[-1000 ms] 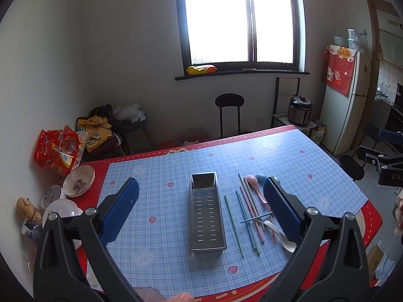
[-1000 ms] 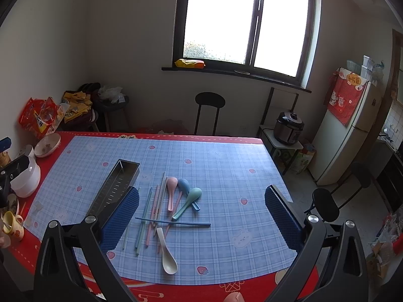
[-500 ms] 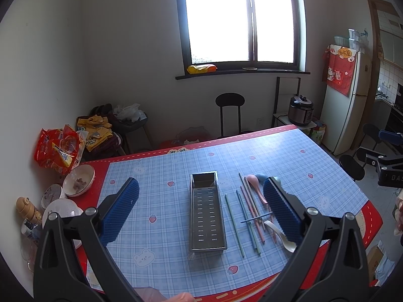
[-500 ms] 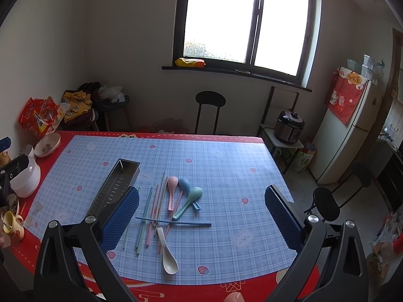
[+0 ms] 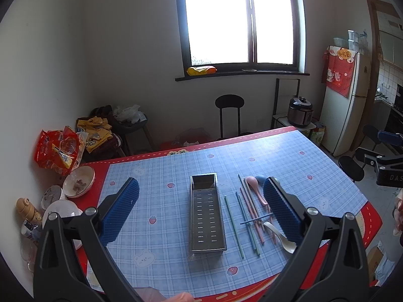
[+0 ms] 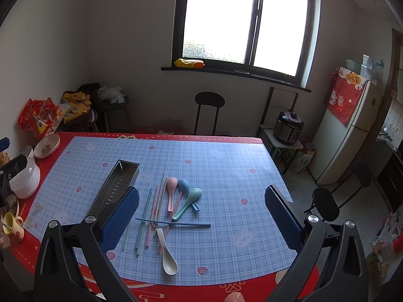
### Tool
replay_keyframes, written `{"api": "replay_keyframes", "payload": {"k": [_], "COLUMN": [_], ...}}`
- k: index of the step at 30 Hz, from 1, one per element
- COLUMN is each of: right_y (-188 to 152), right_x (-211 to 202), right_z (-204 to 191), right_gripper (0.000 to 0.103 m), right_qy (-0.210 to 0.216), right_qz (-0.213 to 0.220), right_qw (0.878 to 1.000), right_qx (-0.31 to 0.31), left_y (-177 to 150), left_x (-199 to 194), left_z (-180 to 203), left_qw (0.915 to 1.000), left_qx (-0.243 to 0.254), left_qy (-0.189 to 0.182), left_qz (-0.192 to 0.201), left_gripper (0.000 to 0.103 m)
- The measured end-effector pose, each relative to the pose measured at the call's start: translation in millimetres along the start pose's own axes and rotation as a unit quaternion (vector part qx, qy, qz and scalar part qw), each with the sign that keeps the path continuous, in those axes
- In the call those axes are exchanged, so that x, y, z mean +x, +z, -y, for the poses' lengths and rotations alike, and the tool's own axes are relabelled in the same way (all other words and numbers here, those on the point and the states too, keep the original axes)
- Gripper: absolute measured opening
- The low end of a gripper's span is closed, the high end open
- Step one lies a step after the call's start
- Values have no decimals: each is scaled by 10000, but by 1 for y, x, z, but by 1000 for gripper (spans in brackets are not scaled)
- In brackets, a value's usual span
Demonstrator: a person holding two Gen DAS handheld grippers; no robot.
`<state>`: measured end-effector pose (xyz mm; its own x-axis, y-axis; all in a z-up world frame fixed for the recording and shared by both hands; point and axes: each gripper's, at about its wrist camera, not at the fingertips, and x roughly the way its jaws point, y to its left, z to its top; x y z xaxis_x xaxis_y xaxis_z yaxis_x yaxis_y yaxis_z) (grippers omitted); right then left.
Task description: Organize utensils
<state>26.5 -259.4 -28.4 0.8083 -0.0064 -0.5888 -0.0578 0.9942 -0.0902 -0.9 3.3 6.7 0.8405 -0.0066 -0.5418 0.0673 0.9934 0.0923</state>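
Left wrist view: the left gripper [image 5: 201, 211] is hovering above the table [image 5: 252, 141] with its jaws spread wide and nothing between the blue pads [image 5: 118, 214]. A metal utensil tray [image 5: 207, 214] is lying at frame centre on the blue checked mat [image 5: 161, 201], its perforated floor showing bare. Just right of the tray, loose chopsticks [image 5: 241, 216] are lying roughly parallel to it, with one blue chopstick [image 5: 255, 218] crossing them. A pink spoon [image 5: 255, 188] and a white spoon [image 5: 280, 236] are showing partly behind the right-hand pad. Bowls [image 5: 78, 181] are sitting at the left edge of the frame beside a red snack bag [image 5: 56, 148]. The right gripper is appearing at the far right edge.

Right wrist view: the right gripper [image 6: 201, 216] is likewise standing wide open and holding nothing. The utensil tray [image 6: 115, 188] is running diagonally in the left-centre of the frame, partly hidden by the left-hand pad. The chopsticks [image 6: 153, 206] are lying just right of it, and the pink spoon [image 6: 171, 191], a blue spoon [image 6: 185, 186] and a green spoon [image 6: 189, 202] are clustering at frame centre, the green one overlapping the blue. The blue chopstick [image 6: 173, 222] is lying crosswise below them, and the white spoon [image 6: 166, 254] is lying lowest, near the mat's front edge. A yellow cup [image 6: 13, 226] is standing at lower left.
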Motion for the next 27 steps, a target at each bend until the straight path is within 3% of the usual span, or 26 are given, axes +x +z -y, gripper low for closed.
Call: {"api": "replay_keyframes", "payload": {"k": [3,6,13,19,25,27], "right_y": [-1,-4,-25,-59,-92,-103], "right_x": [1,6,44,95,140,159], "right_z": [0,0,6,-4,-9,-10], "right_gripper": [98,98,98,98,98,98], "right_qy": [56,182,778,1048,1282,1366], "right_qz": [-10,-47,-383,-898,-1330,-1648], "right_qw": [10000,9998,9961,9899,9793,9721], "right_qx": [14,22,156,-307,-826,-964], "left_y": [-1,-6,-28,-57,-78,-85], "left_x": [4,10,42,77,98,107], "left_z": [-1,-2,5,16,32,39], "left_qw": [10000,9992,9959,9913,9899,9881], "left_qx": [-32,-169,-338,-612,-640,-639], "left_qy": [-52,-336,-710,-651,-193,-138], "left_qz": [-46,-144,-452,-969,-1249,-1393], "left_gripper": [98,98,98,98,98,98]}}
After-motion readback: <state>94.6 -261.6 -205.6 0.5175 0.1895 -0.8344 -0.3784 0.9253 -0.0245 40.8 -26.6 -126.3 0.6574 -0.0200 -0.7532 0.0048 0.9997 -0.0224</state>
